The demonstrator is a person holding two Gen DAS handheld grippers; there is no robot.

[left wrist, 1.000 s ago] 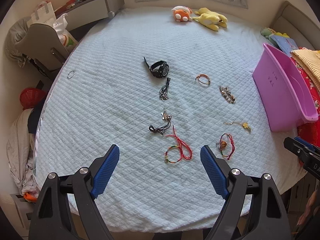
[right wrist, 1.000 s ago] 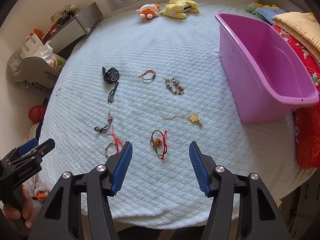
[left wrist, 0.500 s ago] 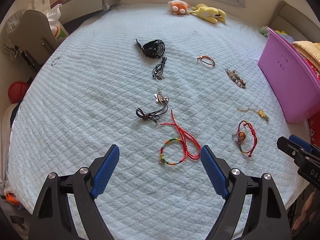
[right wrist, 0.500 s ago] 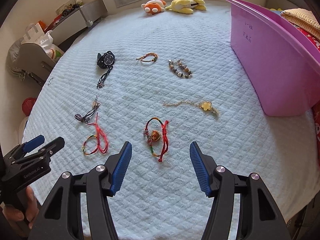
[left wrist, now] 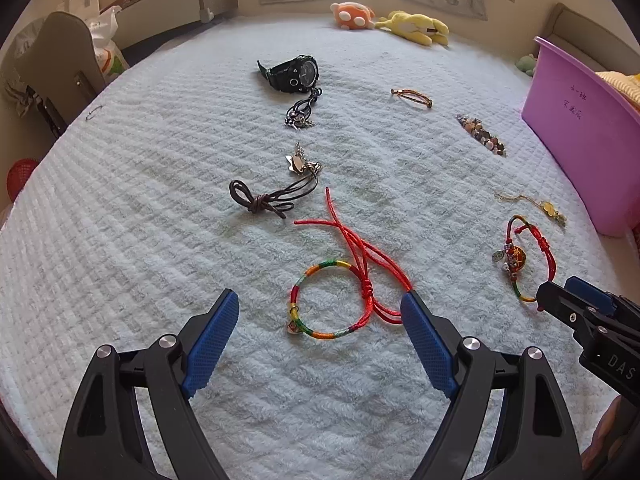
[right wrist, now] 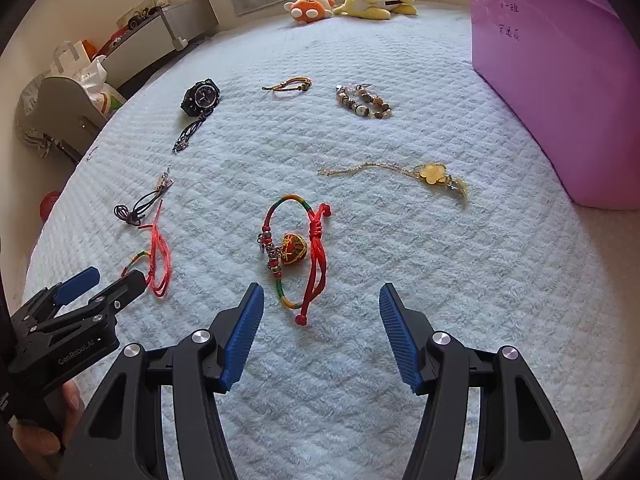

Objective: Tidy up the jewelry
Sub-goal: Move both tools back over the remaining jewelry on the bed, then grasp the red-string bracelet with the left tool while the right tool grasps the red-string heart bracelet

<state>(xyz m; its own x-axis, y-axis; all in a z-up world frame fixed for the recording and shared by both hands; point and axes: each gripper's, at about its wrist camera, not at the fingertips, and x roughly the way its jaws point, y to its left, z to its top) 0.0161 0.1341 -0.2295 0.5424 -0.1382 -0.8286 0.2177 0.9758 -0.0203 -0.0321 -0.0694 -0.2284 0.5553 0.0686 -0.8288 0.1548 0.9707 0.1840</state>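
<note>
A: The left gripper (left wrist: pixel 320 312) has its 2 blue pads spread wide and nothing in them. The rainbow cord bracelet (left wrist: pixel 326 300) lies flat on the pale quilted bedspread (left wrist: pixel 120 240), right in the gap at 12 o'clock from the gripper's midpoint, with no pad seen pressing on it.

B: And the red tails?

A: The red tail cords (left wrist: pixel 352 236) run from the knot towards 11 o'clock, and a loop of them reaches the right-hand pad at about 3 o'clock. So its long axis runs roughly along the gripper's pointing line, not across the jaws.

B: The right gripper (right wrist: pixel 320 320) is also open, somewhat less wide, and empty. The charm bracelet (right wrist: pixel 296 248) lies just ahead of it at about 11 o'clock, its red knotted tail ending near the left pad. Its long axis likewise runs near to far.

A: Each hand is nearer its own bracelet, so neither probably needs to cross over.

B: The purple bin (right wrist: pixel 560 80) stands at 1 o'clock from the right gripper, well apart, likely the destination. The black watch (left wrist: pixel 294 74), beaded bracelet (right wrist: pixel 364 102) and gold flower chain (right wrist: pixel 400 172) lie farther out, between 11 and 1 o'clock.
</note>
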